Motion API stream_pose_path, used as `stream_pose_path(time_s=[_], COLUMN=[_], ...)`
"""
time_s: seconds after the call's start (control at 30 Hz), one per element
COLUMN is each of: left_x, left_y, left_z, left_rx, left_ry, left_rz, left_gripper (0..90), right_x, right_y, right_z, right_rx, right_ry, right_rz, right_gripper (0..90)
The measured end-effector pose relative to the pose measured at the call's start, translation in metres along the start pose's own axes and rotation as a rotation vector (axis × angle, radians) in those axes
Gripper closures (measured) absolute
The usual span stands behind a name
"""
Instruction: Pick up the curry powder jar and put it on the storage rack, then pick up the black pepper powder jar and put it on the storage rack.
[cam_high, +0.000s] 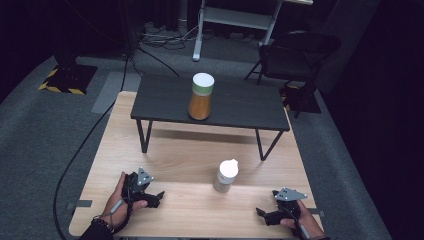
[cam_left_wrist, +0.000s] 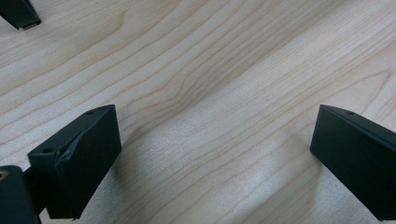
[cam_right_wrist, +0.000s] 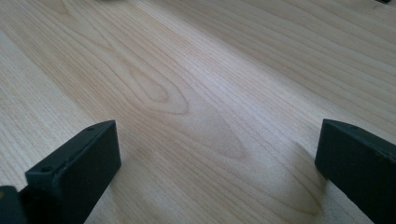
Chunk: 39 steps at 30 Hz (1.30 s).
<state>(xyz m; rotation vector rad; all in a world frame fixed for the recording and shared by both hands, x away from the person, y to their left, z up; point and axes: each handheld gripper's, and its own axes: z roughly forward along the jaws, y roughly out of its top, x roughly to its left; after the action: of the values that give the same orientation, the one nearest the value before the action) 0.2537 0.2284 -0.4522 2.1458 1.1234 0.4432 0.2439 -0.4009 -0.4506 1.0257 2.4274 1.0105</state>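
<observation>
A small white bottle (cam_high: 225, 176) with a white cap stands on the light wooden table (cam_high: 190, 150), near the middle of its front half. An orange jar (cam_high: 201, 96) with a white lid and a green band stands on the dark raised shelf (cam_high: 165, 100) at the back. My left gripper (cam_high: 156, 198) rests on the table at the front left, held in a hand, jaws wide apart with only bare wood between them (cam_left_wrist: 215, 140). My right gripper (cam_high: 263, 214) rests at the front right, open too, nothing between its fingers (cam_right_wrist: 217, 149).
The dark shelf stands on thin black legs (cam_high: 144, 136) over the table's back half. A folding chair (cam_high: 292, 55) and a white desk frame (cam_high: 235, 20) stand on the grey carpet beyond. Cables (cam_high: 85, 145) trail along the left side.
</observation>
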Motion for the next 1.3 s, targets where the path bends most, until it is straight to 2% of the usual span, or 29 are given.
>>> stream_pose_path(time_s=[0.93, 1.3], left_x=[0.0006, 0.0009], left_y=[-0.0004, -0.0005], left_z=[0.0000, -0.0001], left_rx=[0.000, -0.001], left_ry=[-0.002, -0.003], left_rz=[0.002, 0.004], left_gripper=[1.4, 1.4], right_x=[0.0005, 0.0056], right_y=[-0.0001, 0.0040], right_z=[-0.0002, -0.0010], right_rx=[0.000, 0.015], right_ry=[-0.002, -0.026], right_rz=[0.002, 0.005], right_gripper=[0.0, 0.7])
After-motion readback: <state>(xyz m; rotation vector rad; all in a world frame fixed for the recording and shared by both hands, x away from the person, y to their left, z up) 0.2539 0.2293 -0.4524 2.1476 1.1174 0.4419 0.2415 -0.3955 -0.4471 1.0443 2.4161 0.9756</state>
